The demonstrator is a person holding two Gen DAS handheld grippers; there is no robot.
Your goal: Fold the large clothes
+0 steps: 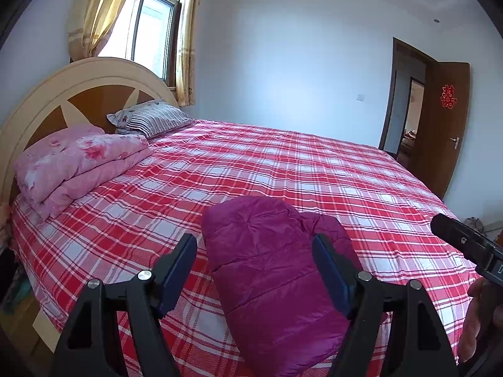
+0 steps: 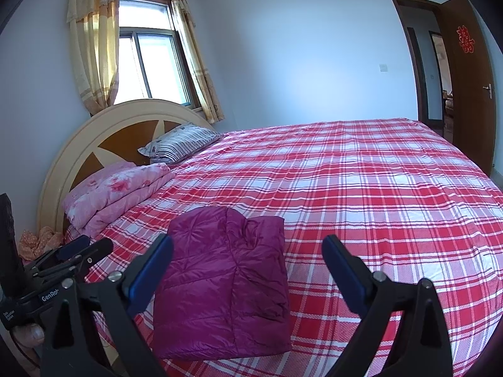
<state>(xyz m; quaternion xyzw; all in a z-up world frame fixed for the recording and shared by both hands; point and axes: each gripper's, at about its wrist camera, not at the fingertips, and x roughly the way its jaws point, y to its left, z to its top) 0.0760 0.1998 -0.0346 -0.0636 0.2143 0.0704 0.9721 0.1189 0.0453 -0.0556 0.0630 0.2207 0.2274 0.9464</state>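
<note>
A magenta quilted down jacket [image 2: 224,279], folded into a compact rectangular bundle, lies on the red-and-white plaid bedsheet [image 2: 377,194] near the bed's near edge, toward the headboard side. Its long axis runs from the near edge away across the bed. In the right wrist view a central seam follows that axis, and the far end shows overlapped layers with a slight notch; which end is the collar cannot be told.

The left gripper [image 1: 254,251] hangs above the bundle with its jaws spread wide and nothing between them; the blue-padded fingers [image 1: 179,270] appear on either side of the jacket, and contact with the fabric cannot be judged. The right gripper [image 2: 248,251] is likewise wide open and empty, its left finger in front of the jacket's left edge and its right finger over bare sheet.

Toward the headboard [image 1: 41,100] lie a folded pink floral quilt [image 1: 75,163] and a striped pillow [image 1: 151,117]. A window [image 2: 147,62] with yellow curtains [image 2: 91,47] stands behind the headboard; an open brown door [image 2: 468,78] carries a red paper ornament [image 2: 466,39].
</note>
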